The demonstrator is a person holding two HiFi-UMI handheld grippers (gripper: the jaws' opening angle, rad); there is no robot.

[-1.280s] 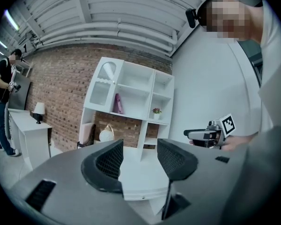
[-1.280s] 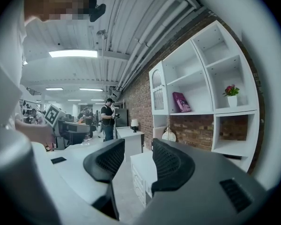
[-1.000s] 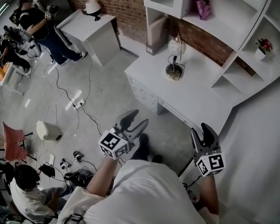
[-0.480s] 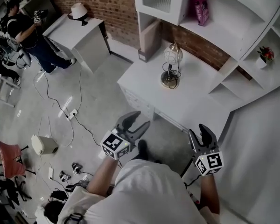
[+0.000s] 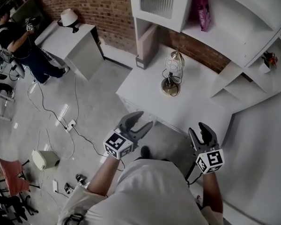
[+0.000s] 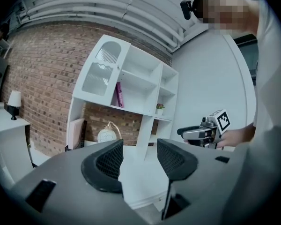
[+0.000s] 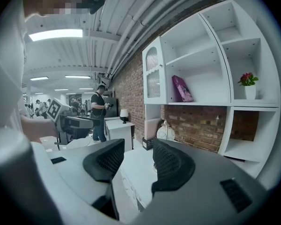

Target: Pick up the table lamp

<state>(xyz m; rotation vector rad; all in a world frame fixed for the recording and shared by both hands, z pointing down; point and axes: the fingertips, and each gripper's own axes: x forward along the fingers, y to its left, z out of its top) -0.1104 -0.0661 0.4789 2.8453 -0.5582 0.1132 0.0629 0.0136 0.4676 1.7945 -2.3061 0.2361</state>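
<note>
The table lamp point(image 5: 171, 75), a wire-globe shade on a round metal base, stands upright on the white desk point(image 5: 196, 107) by the brick wall. It also shows far off in the left gripper view as the lamp point(image 6: 106, 134) and in the right gripper view as the lamp point(image 7: 166, 131). My left gripper point(image 5: 139, 121) hangs open over the floor, short of the desk's front edge. My right gripper point(image 5: 200, 129) is open too, near the desk's front right corner. Nothing lies between the left gripper's jaws point(image 6: 140, 156) or the right gripper's jaws point(image 7: 133, 161).
A white shelf unit point(image 5: 234, 27) rises over the desk, holding a pink bag point(image 5: 202, 3) and a small potted plant point(image 5: 268, 60). A second white table point(image 5: 70, 41) with a lamp and a person point(image 5: 14, 32) are at the far left. Cables point(image 5: 70, 125) cross the floor.
Both grippers have moved toward the desk, and the lamp and desk edge now sit closer to them. The jaws stand as wide as before.
</note>
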